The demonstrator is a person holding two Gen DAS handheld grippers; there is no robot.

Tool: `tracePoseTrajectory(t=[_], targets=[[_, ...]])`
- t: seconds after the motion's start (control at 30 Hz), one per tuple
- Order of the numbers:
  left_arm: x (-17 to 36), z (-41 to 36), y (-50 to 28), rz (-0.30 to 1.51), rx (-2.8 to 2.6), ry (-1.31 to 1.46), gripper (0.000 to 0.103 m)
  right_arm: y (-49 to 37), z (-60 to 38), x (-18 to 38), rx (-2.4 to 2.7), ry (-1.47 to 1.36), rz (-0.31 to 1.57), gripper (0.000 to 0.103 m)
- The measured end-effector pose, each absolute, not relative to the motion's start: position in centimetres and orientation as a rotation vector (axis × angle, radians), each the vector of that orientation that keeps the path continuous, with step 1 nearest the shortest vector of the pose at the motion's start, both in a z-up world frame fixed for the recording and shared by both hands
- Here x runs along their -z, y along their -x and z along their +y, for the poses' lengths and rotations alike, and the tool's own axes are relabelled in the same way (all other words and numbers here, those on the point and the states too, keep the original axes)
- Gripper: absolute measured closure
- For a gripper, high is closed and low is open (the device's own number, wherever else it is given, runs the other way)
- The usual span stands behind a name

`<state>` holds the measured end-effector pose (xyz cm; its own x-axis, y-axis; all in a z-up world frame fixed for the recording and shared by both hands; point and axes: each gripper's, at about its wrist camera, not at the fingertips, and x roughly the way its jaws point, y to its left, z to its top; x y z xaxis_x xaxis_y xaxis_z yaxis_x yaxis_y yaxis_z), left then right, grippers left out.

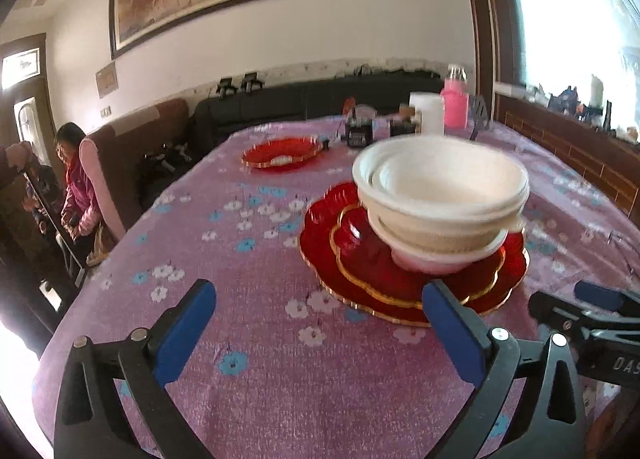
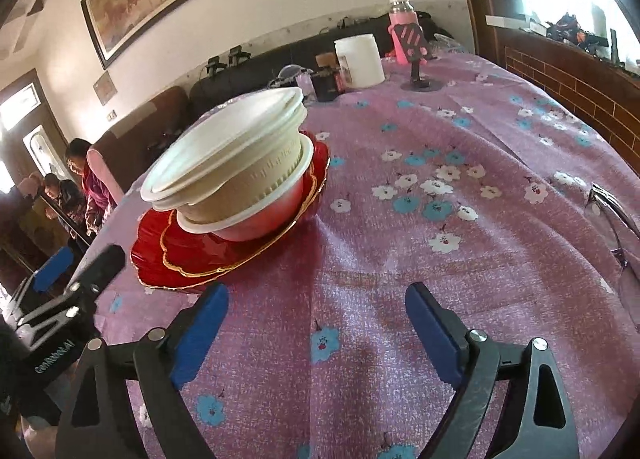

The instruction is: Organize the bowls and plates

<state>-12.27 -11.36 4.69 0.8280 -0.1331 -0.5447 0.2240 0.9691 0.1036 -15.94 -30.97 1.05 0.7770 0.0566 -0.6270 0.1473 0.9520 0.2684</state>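
A stack of white bowls [image 1: 440, 195] sits on two red plates [image 1: 360, 259] on the table with the purple flower cloth [image 1: 260, 379]. The plates lie one on the other, and both have gold wavy rims. The bowls look blurry from the left side. The left gripper [image 1: 320, 335] has its blue fingers wide apart with nothing between them, just in front of the plates. The right gripper [image 2: 316, 331] is wide apart too, over bare cloth, with the stack off to its left.

Only the left view shows another red plate [image 1: 282, 153] farther back on the table. Only the right view shows glasses [image 2: 612, 227] at the table's edge, partly cut off. A pink bottle [image 2: 402, 27] and a white tub [image 2: 360, 59] stand at the far end. People [image 1: 80, 187] stand by the door, hard to see
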Motion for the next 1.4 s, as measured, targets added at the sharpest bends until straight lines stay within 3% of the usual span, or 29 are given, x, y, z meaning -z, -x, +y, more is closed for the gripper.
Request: tracePoseTrajectory(t=[0.13,1.4], targets=[[-4.6,-11.3,12.2,0.574,0.183,-0.164,0.000,15.8,-30.6,-1.0,0.050,-0.296,0.699,0.001],[-4.2,-11.6,11.9,0.654,0.226,-0.221,0.000,15.4,-31.4,-0.5,0.047,-0.337,0.725,0.001]])
